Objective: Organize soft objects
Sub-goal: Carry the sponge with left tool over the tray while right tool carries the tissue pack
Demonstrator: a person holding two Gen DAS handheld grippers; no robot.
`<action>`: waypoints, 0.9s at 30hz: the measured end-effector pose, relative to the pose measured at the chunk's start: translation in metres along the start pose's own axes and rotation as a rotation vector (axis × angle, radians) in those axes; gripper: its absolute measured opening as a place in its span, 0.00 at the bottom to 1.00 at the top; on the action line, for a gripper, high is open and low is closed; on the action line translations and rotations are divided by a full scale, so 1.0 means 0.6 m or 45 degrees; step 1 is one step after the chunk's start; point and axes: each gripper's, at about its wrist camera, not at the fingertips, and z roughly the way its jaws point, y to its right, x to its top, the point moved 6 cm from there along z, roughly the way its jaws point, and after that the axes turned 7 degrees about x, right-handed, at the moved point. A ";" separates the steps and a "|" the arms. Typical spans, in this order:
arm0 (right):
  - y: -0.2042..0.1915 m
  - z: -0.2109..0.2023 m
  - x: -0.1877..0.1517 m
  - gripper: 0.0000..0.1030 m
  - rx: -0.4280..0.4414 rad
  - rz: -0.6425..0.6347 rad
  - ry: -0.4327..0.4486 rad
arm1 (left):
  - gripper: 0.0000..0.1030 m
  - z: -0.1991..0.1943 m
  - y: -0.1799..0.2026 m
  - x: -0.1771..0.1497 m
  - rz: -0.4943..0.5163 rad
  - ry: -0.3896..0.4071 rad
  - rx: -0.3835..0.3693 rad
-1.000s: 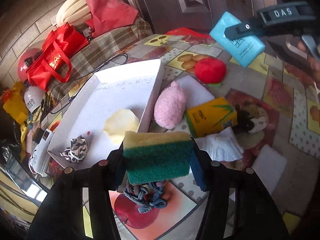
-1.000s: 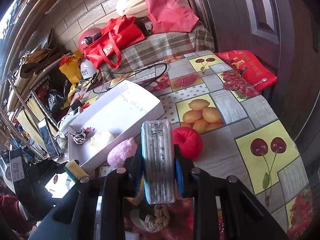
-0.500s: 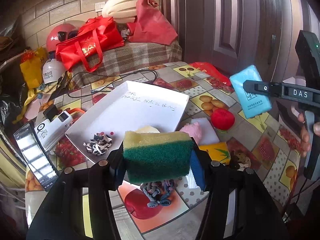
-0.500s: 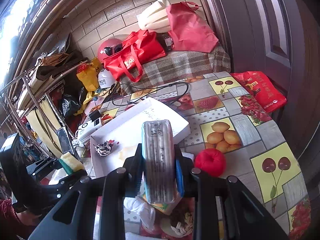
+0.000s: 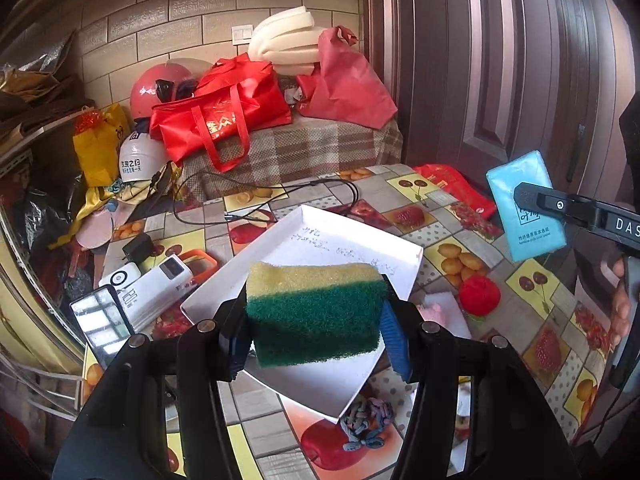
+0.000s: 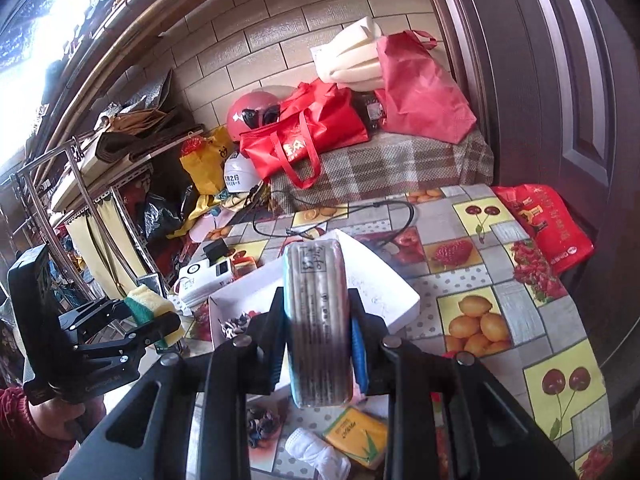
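Note:
My left gripper [image 5: 314, 326] is shut on a yellow and green sponge [image 5: 314, 312] and holds it high above the white tray [image 5: 344, 240]. My right gripper [image 6: 318, 340] is shut on a blue tissue pack [image 6: 318, 320], also held above the tray [image 6: 400, 300]. The tissue pack shows in the left wrist view [image 5: 524, 208] at the right. The sponge shows in the right wrist view [image 6: 150, 304] at the left. A black-and-white scrunchie [image 6: 234, 324] lies in the tray. A red ball [image 5: 479, 295], a grey knotted rope [image 5: 364, 424], a yellow tissue pack [image 6: 356, 436] and a white cloth [image 6: 316, 454] lie on the table.
The table has a fruit-print cloth [image 6: 520, 320]. A white power bank [image 5: 146, 286], a phone [image 5: 102, 326] and a black cable [image 5: 280, 200] lie left of the tray. Red bags [image 5: 224, 120] and a helmet [image 5: 156, 88] sit on the plaid bench behind. A door [image 5: 500, 60] stands at right.
Both grippers have risen and pulled back from the table, still holding the sponge and the tissue pack. The tray and table objects look farther below.

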 end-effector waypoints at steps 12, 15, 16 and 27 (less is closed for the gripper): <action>-0.021 0.098 -0.011 0.26 0.031 -0.004 -0.114 | 0.54 0.072 -0.025 -0.021 -0.068 -0.096 0.015; -0.017 0.127 -0.021 0.26 0.029 0.009 -0.150 | 0.54 0.096 -0.034 -0.027 -0.080 -0.117 0.014; -0.016 0.136 -0.024 0.26 0.029 0.013 -0.161 | 0.54 0.104 -0.037 -0.028 -0.084 -0.124 0.016; 0.006 0.241 -0.069 0.26 0.017 0.068 -0.295 | 0.54 0.195 -0.063 -0.065 -0.123 -0.216 0.029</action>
